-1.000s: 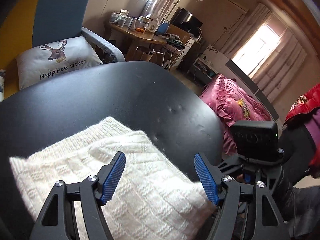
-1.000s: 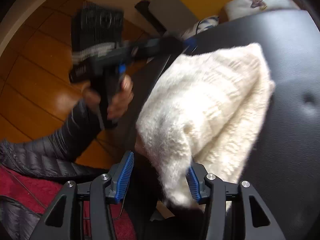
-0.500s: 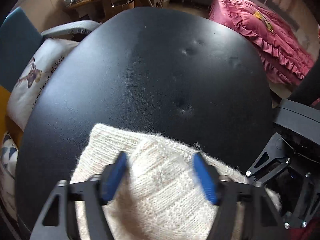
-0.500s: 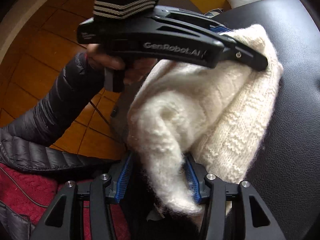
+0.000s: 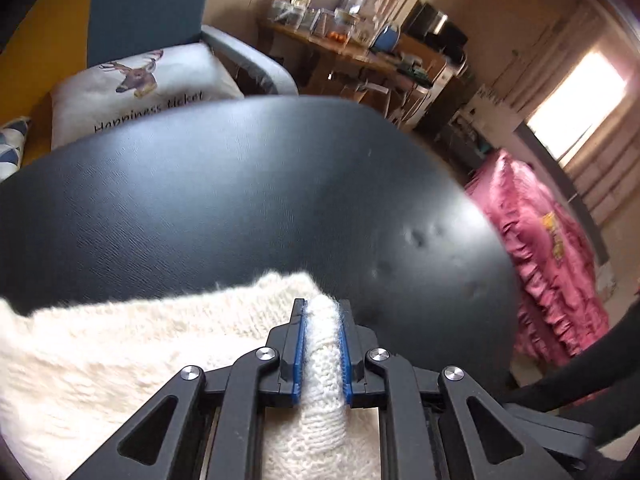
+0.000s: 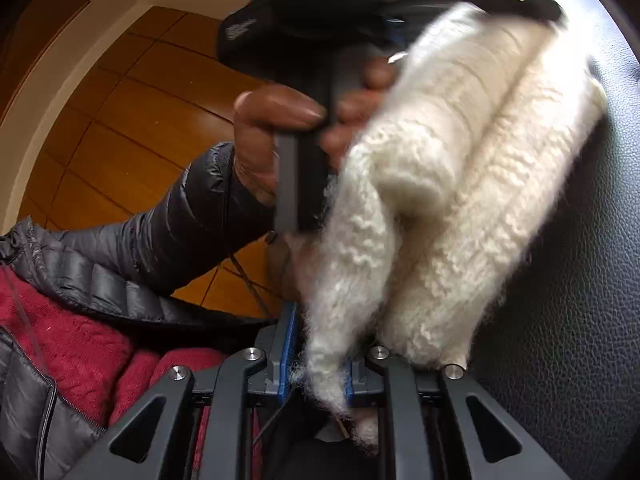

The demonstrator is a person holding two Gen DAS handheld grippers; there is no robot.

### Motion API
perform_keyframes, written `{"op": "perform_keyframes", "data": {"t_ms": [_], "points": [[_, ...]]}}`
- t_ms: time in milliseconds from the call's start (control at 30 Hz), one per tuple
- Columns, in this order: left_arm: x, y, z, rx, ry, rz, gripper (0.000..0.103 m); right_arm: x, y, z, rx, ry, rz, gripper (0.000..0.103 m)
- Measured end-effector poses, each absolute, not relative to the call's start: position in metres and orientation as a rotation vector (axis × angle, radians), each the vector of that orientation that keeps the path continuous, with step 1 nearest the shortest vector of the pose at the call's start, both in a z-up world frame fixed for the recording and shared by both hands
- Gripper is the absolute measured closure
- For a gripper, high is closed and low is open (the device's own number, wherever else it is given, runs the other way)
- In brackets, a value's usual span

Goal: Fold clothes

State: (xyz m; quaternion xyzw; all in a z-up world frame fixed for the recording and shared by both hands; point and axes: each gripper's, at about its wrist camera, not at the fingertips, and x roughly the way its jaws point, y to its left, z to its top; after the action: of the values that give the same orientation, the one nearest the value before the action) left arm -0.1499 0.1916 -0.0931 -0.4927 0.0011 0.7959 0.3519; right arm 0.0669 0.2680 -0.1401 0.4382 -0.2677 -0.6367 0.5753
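From my left wrist camera, going left to right: one deer-print cushion [image 5: 132, 88] on a blue and yellow chair [image 5: 148, 4], then one black padded surface [image 5: 240, 192] filling the middle, with one pink bedspread [image 5: 548, 256] at the far right. I count a single white knit sweater [image 5: 120, 360], folded, lying at the near edge of the black surface. Its long axis runs across this view, from the left edge toward my left gripper [image 5: 322, 344]. That gripper's jaws are closing, and the blue pads already pinch a raised ridge of knit between them.

My right wrist camera shows what the left cannot: the wooden floor [image 6: 100, 120] at the left, then the person's left hand [image 6: 276, 132] in a dark puffer sleeve [image 6: 168, 232] around the left gripper's handle. Here the sweater [image 6: 460, 184] runs lengthwise away from the lens, toward the upper right. It appears as two rolled layers side by side. My right gripper [image 6: 318, 364] has its jaws closing too, squeezing the near fluffy end of the knit. Only the left view shows the room beyond.
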Motion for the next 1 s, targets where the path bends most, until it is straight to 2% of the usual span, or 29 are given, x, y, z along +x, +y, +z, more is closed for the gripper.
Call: {"op": "perform_keyframes", "data": {"t_ms": [133,267,400,567,633,767,867,900,1000], "points": [[-0.142,0.206,-0.099,-1.291,0.093,2.052,0.088,0.072,0.27,-0.141,1.05,-0.662,-1.514,0.085],[-0.151,0.187,-0.087,-1.308,-0.085,2.03,0.085,0.084,0.285,-0.133,1.073,-0.712,-1.576,0.071],[-0.148,0.159,-0.051,-1.219,-0.202,2.041,0.077,0.087,0.305,-0.103,1.088,-0.635,-1.733,0.07],[-0.126,0.11,-0.001,-1.066,-0.224,2.115,0.049,0.088,0.305,-0.042,0.966,-0.421,-1.943,0.069],[-0.113,0.085,0.007,-1.032,-0.207,2.179,0.047,0.081,0.293,-0.021,0.906,-0.316,-2.004,0.069],[-0.086,0.039,-0.006,-1.063,-0.141,2.28,0.046,0.053,0.252,-0.011,0.924,-0.129,-2.1,0.069],[-0.068,0.015,-0.033,-1.128,-0.142,2.278,0.046,0.035,0.233,-0.037,1.127,-0.001,-2.131,0.069],[-0.062,0.009,-0.044,-1.157,-0.151,2.27,0.046,0.038,0.23,-0.045,1.159,0.009,-2.132,0.073],[-0.041,0.001,-0.071,-1.164,-0.119,2.276,0.046,0.044,0.226,-0.068,1.252,0.007,-2.137,0.074]]}}
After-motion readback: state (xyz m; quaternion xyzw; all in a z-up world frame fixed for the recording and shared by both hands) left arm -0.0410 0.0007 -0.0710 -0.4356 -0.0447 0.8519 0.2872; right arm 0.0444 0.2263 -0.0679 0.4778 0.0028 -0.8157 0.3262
